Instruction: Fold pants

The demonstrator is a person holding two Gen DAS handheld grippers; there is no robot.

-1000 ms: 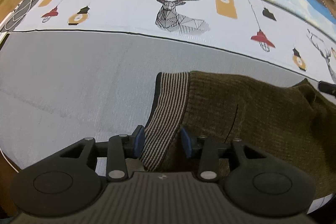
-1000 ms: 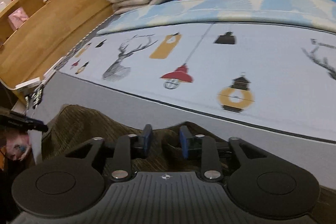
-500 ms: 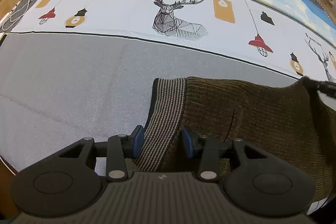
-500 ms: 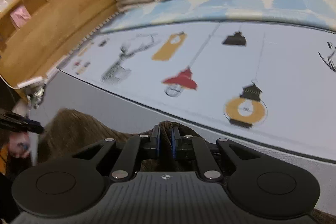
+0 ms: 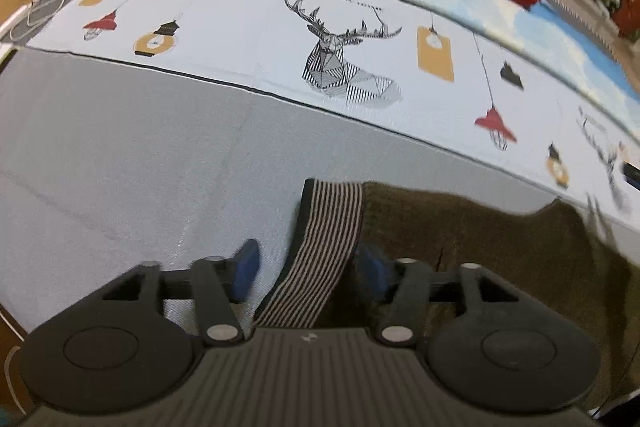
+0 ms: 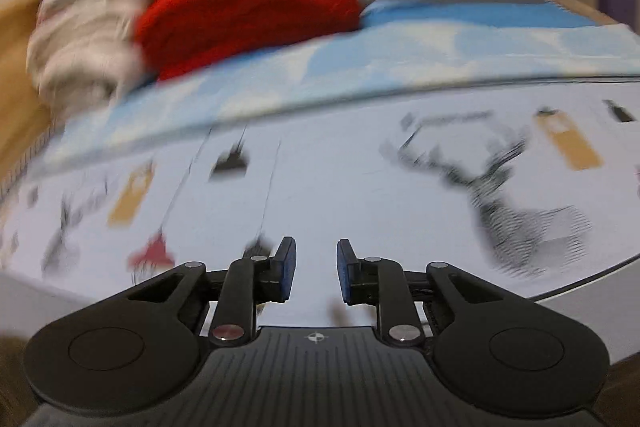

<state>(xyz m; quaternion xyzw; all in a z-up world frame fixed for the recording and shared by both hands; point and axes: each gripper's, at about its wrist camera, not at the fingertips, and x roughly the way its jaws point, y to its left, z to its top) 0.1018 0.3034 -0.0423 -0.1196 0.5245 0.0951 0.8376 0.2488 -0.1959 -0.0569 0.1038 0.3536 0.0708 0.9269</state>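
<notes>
Now the left tool (image 5: 306,269) hangs open astride the striped waistband (image 5: 320,255) of the brown pants (image 5: 480,251), which lie on the bed's grey sheet (image 5: 120,163); closing off-centre could pinch one layer only. Further right, the right tool (image 6: 316,269) gapes empty over the printed sheet (image 6: 360,195), leaving that end free to sag.

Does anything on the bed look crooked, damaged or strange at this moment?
Nothing looks damaged or spilled. The brown knitted pants lie slightly uneven on the grey sheet, their far edge wavy and the striped waistband slanted. The right wrist view is blurred, so details there cannot be judged.
</notes>
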